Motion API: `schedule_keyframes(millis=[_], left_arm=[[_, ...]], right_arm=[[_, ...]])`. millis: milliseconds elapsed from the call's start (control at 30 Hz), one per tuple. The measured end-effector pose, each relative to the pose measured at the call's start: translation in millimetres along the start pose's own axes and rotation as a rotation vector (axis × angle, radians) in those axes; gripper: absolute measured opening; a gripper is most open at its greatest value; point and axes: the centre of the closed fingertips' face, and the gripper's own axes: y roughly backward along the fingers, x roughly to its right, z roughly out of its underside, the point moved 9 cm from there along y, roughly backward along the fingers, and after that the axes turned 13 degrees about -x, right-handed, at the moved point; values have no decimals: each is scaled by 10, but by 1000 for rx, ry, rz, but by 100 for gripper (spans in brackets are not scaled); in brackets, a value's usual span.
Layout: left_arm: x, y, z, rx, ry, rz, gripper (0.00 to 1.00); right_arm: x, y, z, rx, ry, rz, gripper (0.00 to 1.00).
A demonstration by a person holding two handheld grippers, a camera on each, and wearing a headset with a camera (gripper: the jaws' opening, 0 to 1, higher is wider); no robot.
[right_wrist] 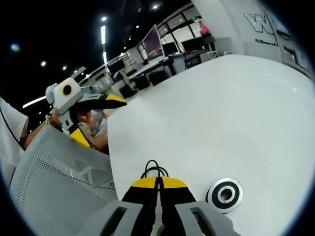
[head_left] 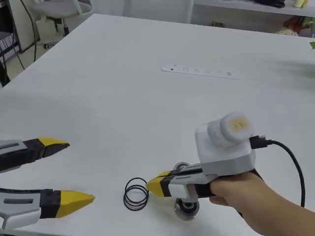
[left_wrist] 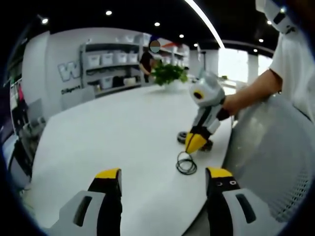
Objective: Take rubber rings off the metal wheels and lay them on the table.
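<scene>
The white table (head_left: 123, 98) is looking smooth and matt, the thin black rubber rings (head_left: 136, 194) are looking dull, and the metal wheel (right_wrist: 225, 194) is shining with a polished silver rim.

Grey left gripper (head_left: 78, 172) and right gripper (head_left: 151, 185) have yellow-tipped black jaws.

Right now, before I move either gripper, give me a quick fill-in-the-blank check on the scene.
1. The jaws of the left gripper stand ___.
2. The jaws of the right gripper are ___, yellow tips together.
3. The black rubber rings lie on the table just off the tips of the ___ gripper.

Missing words: open; shut; right.
</scene>
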Motion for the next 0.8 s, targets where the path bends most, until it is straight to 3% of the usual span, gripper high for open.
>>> schedule_keyframes(millis=[800], left_arm=[[0, -28, 19, -15, -4, 2, 69]], right_arm=[[33, -50, 54, -44, 18, 44, 2]])
